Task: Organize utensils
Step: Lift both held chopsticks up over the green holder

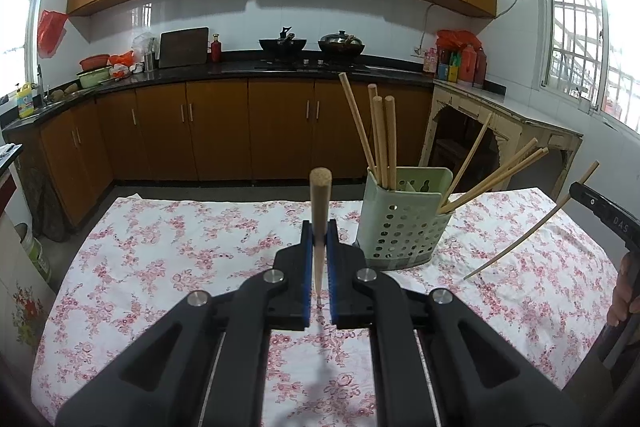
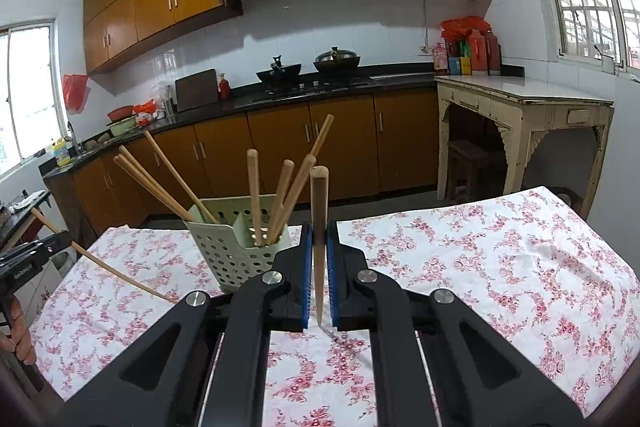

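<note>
**Both Grippers Loaded; Holder Partly Filled**

Left gripper [image 1: 319, 239]: the black two-finger tool with blue pads is clamped on a single light wooden chopstick [image 1: 319, 227]. The stick stands upright between the pads, thick round end up and tapered tip pointing down toward the white tablecloth with a pink floral print [image 1: 180, 247].

Right gripper [image 2: 319, 239]: the same type of tool is clamped on a second light wooden chopstick [image 2: 319, 227], held the same way, thick end up and tip down above the cloth.

Container: a pale green perforated plastic utensil holder [image 1: 404, 223] stands on the tablecloth between the two grippers. An internal divider splits it into compartments.

- In the left wrist view, three wooden chopsticks [image 1: 380, 139] stand close to upright in the holder's left compartment.
- Three more wooden chopsticks [image 1: 496, 175] lean steeply out to the right from the right compartment.
- In the right wrist view the holder [image 2: 228, 247] appears with the sides reversed: the leaning group points left, and four sticks are visible in the upright group.

Background: a black countertop [image 1: 240, 71] carries two dark woks [image 1: 312, 45] on the stove.
</note>
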`<state>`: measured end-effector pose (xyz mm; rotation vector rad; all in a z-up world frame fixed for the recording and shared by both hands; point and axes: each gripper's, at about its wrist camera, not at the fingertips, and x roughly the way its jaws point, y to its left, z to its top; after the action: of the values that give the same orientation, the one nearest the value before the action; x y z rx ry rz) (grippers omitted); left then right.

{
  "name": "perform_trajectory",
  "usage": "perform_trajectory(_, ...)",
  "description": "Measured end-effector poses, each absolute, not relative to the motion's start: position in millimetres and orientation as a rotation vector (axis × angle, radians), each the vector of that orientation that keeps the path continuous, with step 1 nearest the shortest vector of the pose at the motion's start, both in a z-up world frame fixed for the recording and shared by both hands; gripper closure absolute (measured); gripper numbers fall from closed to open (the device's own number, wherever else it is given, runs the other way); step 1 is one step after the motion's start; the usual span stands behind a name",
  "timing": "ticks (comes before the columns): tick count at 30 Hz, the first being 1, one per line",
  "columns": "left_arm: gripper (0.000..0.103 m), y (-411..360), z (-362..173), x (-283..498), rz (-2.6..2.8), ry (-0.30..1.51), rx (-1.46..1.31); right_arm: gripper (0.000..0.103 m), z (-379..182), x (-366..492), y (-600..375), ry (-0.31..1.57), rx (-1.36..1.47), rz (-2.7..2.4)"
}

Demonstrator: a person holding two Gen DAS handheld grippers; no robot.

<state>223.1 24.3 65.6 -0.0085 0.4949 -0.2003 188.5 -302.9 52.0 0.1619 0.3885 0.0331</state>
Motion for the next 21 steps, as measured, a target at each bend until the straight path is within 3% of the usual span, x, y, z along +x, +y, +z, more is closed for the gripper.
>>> perform_trajectory(21, 0.095, -44, 182, 222, -0.367, 0.303, -0.013, 0.095, 160, 194, -278, 0.153, 0.210, 0.172)
